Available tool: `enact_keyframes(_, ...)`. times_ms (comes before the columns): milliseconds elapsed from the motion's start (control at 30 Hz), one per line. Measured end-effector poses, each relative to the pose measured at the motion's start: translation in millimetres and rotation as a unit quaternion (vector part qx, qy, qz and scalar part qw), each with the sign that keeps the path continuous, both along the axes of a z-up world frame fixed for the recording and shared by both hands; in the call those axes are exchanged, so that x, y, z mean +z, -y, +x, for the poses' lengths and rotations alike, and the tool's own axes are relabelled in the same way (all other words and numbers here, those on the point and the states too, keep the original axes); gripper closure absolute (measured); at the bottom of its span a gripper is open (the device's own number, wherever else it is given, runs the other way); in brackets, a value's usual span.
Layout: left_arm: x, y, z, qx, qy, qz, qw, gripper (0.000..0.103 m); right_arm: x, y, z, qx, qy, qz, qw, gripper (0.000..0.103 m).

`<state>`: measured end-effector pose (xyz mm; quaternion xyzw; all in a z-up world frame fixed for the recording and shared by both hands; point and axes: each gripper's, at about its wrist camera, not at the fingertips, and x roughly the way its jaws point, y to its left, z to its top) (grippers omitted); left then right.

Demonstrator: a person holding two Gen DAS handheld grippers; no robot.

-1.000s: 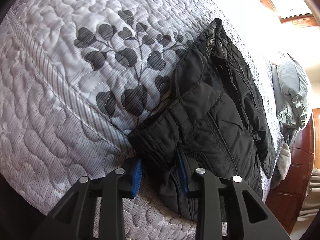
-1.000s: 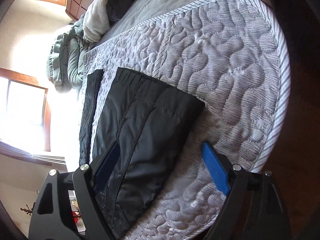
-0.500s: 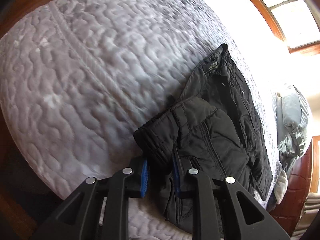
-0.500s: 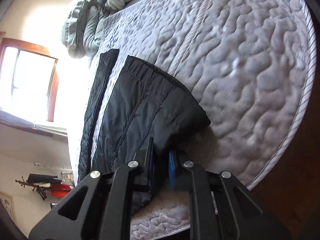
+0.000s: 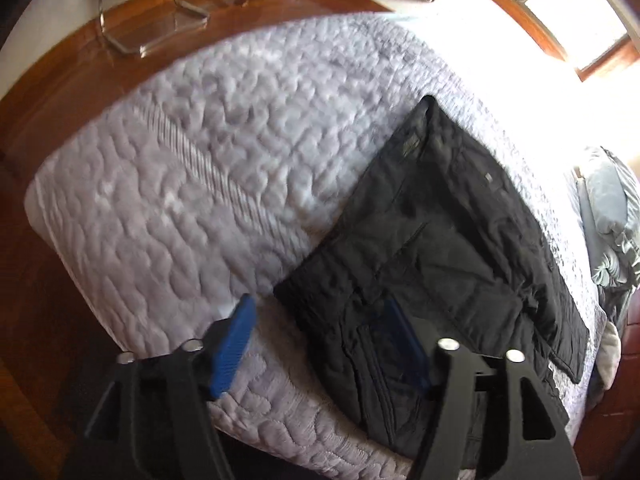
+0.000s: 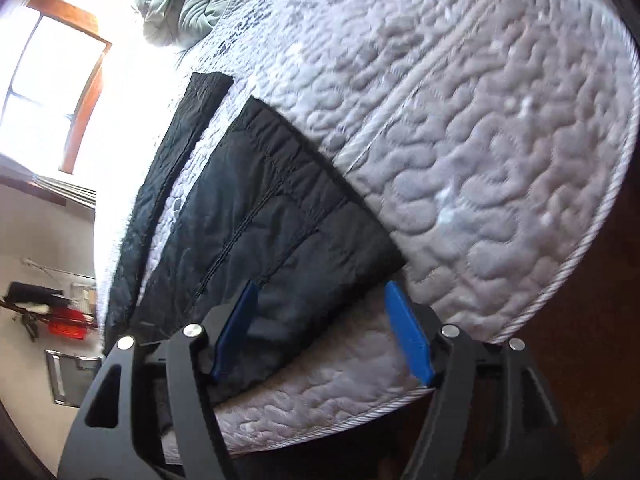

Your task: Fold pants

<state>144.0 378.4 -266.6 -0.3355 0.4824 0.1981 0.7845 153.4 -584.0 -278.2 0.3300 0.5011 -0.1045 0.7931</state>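
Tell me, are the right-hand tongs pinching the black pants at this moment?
No: the right tongs stand wide open, their blue pads apart, with the black pants lying flat on the quilted bed and unpinched.

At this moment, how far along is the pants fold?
Done: the pants lie on the quilt with one end doubled over the rest. In hand: nothing; the left gripper and right gripper have just been opening, with nothing pinched. Left: possibly another fold, since one leg strip lies apart.
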Motion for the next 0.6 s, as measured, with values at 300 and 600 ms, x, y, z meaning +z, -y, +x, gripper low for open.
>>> enact_keyframes(300,39.3,-40.9,182.9,-0.167,0.027,-0.029,0.9852,0.004,53.8,-32.7,89.4,0.083,0.040,0.012,0.996,0.020)
enact_keyframes(600,-41.6,-61.5,303.9,-0.225,-0.032,-0.070,0.9714,0.004,21.9,-87.1,221.4,0.120,-0.001,0.016,0.993,0.020)
